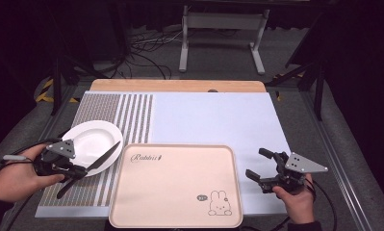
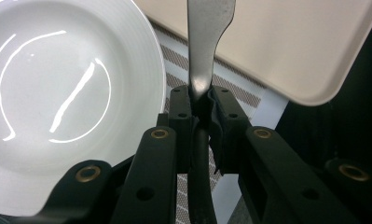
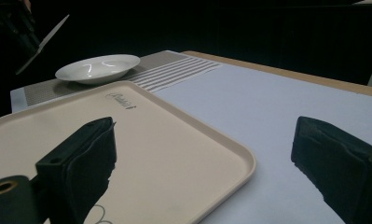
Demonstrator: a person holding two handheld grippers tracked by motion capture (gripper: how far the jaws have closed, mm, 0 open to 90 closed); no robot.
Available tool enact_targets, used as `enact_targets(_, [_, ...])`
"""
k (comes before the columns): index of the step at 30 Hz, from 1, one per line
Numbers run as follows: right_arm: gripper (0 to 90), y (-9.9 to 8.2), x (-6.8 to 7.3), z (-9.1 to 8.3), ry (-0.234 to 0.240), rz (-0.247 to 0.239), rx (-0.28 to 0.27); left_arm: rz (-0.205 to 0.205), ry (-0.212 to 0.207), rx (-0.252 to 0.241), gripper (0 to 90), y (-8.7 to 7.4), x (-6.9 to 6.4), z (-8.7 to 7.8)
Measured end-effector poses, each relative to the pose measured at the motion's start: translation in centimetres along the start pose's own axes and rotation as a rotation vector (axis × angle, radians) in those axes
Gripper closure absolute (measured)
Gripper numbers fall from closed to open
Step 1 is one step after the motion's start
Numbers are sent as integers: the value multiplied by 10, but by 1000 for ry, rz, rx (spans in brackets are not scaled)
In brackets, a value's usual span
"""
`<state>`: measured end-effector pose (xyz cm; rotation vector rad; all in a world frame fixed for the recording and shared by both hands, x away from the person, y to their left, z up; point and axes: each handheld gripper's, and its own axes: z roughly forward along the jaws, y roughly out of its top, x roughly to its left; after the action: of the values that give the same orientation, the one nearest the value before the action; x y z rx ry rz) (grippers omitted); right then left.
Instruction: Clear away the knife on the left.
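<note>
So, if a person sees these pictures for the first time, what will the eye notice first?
Most likely the dark metal knife clamped in the left gripper, its blade slanting over the rim of the round white plate on the striped placemat at the left. Next, the large beige tray with a rabbit drawing at the front centre. At the right, the right gripper stands open with nothing between its jaws.

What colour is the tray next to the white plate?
The tray is pale pink-beige, with a small rabbit drawing in one corner; the high view shows it best.
</note>
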<state>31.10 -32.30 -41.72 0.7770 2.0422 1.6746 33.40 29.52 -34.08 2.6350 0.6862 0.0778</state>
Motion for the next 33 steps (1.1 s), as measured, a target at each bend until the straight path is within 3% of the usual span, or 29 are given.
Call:
enact_targets(6, [70, 0, 0, -1, -2, 5, -3, -61, -34, -38, 803, 12, -5, -2])
enact_targets(10, [70, 0, 0, 0, 1, 3, -1, -78, -45, -34, 803, 18, -7, -2])
enact_targets(13, [70, 0, 0, 0, 1, 2, 1, -109, -95, -46, 803, 27, -12, 2])
enact_targets(19, [70, 0, 0, 0, 0, 1, 0, -152, -123, -64, 803, 41, -18, 10])
enact_targets(24, [70, -1, 0, 0, -1, 1, 1, -150, -125, -65, 803, 49, -21, 15])
enact_targets(33, [70, -2, 0, -1, 1, 3, 3, -185, -176, -98, 803, 60, -28, 29])
